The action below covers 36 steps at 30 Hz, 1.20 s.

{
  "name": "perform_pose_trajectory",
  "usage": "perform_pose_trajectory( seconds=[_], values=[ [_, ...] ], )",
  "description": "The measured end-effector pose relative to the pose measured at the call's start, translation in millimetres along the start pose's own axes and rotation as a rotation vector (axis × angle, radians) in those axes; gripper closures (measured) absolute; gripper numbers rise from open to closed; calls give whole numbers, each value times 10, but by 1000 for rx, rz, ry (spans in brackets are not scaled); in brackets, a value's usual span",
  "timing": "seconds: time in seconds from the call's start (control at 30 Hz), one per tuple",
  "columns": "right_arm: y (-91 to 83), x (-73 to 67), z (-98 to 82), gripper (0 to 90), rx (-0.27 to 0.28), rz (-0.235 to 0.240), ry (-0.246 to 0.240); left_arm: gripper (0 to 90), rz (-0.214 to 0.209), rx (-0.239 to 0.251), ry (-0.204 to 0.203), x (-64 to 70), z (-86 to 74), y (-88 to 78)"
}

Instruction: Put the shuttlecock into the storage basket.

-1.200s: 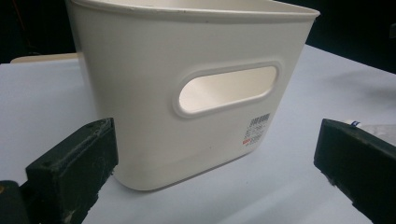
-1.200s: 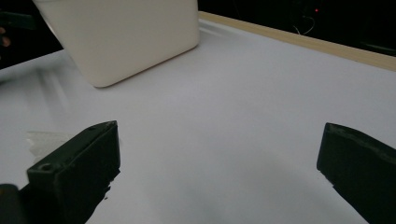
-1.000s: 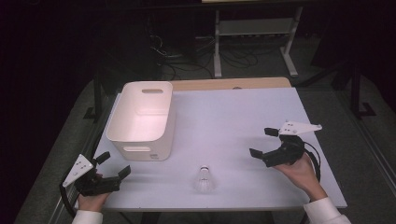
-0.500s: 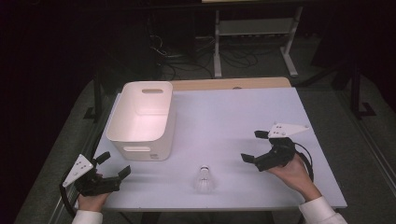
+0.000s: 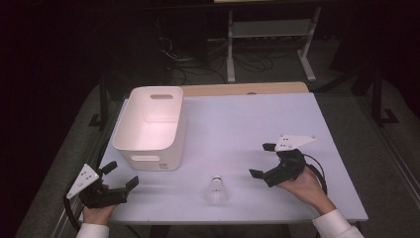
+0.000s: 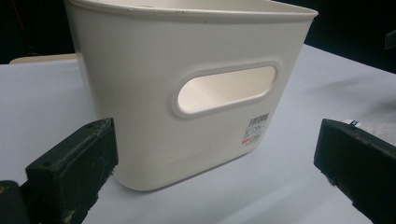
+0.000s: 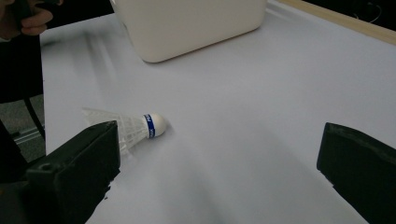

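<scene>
Facing shuttlecock (image 5: 216,188) | right gripper (image 5: 263,160) jaws wide | left gripper (image 5: 120,174) jaws wide, empty

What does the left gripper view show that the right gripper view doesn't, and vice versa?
Left gripper view: the bin's handle slot and barcode label, close up between open jaws. Right gripper view: the shuttlecock lying on its side, cork toward the bin, with a blue band; also the other hand at top left. Both: the white bin, the table, and open black jaws.
</scene>
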State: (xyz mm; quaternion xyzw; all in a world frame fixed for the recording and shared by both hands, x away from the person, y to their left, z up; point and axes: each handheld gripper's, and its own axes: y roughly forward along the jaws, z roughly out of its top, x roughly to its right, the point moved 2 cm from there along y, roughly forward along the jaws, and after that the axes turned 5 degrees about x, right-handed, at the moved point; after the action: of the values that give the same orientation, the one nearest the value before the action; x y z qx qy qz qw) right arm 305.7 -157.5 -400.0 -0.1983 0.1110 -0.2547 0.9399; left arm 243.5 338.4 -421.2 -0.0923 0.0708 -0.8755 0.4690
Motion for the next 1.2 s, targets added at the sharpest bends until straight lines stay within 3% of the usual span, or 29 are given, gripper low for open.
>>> perform_pose_trajectory(
  seconds=[0.53,1.0,1.03,1.2],
  values=[
    [145,-112,-29,0,-38,44,-15,0,0,3,0,2,2,-4],
    [290,-242,-46,3,-108,94,-30,0,-3,5,2,5,3,-6],
    [301,-250,-52,68,-122,121,-31,0,-3,5,1,5,3,-6],
    [320,-278,-63,139,-145,170,-28,0,-1,7,-1,6,3,-6]
  ],
)
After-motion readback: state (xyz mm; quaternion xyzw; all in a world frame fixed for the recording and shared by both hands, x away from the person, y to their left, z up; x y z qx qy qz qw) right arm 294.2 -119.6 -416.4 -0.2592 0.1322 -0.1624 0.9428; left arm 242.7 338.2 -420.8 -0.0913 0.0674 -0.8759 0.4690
